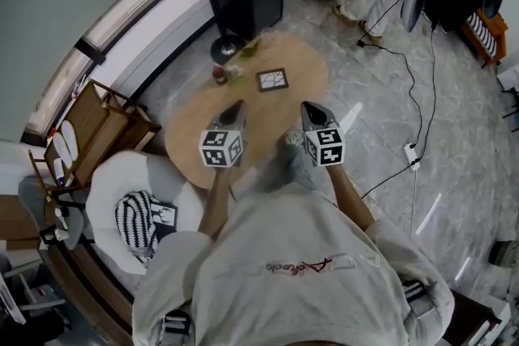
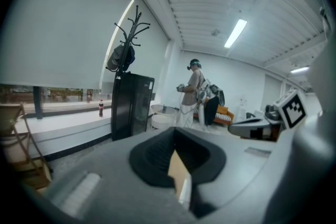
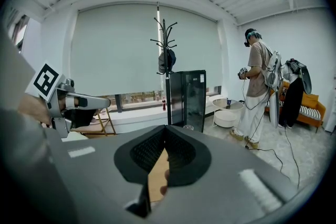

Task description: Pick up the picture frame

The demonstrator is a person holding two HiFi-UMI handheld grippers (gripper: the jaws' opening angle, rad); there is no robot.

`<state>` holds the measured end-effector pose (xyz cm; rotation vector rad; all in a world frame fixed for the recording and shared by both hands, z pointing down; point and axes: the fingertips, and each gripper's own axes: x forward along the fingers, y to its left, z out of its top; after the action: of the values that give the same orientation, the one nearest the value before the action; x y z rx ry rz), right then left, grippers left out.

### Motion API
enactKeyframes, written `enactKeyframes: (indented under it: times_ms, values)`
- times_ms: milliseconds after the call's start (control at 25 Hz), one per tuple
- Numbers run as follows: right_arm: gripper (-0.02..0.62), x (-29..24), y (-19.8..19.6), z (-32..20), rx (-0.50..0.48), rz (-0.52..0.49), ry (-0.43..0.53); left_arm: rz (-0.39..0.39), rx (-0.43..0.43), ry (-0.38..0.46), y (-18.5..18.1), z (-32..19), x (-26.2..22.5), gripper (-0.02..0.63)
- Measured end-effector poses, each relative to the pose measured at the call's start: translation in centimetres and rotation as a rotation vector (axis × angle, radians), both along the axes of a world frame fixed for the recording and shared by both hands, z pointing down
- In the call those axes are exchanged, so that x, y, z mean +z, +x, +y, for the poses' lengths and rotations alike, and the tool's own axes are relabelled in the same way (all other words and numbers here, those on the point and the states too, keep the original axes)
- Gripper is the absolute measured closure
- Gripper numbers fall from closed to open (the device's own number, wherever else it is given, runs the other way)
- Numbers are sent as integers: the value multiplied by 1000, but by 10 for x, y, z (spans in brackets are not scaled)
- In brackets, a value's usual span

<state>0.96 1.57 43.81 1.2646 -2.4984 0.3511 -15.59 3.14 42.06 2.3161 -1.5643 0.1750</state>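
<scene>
Head view: the picture frame (image 1: 272, 79) is seen lying flat on the oval table (image 1: 190, 130), at 12 o'clock from both tools and well apart from them. The left gripper (image 1: 235, 106) and right gripper (image 1: 309, 108) are held side by side over the near half, likely a ready pose before the reach. Left gripper view: jaws are pressed together at the tips with nothing held, and the frame is not shown because the tool is aimed level. Right gripper view: the jaws are likewise closed and empty, so opening would be needed first.
</scene>
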Motion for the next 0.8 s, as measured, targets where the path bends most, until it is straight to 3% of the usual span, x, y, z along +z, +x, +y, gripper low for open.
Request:
enactKeyframes:
  times_ms: [400,800]
  values:
    - [591,7,5,-39,9,-6,-6,1,4,-5,6,-40,6,606]
    - [590,-5,4,-119,-10,-15,-7,-5,-16,-4,6,-116,-8,606]
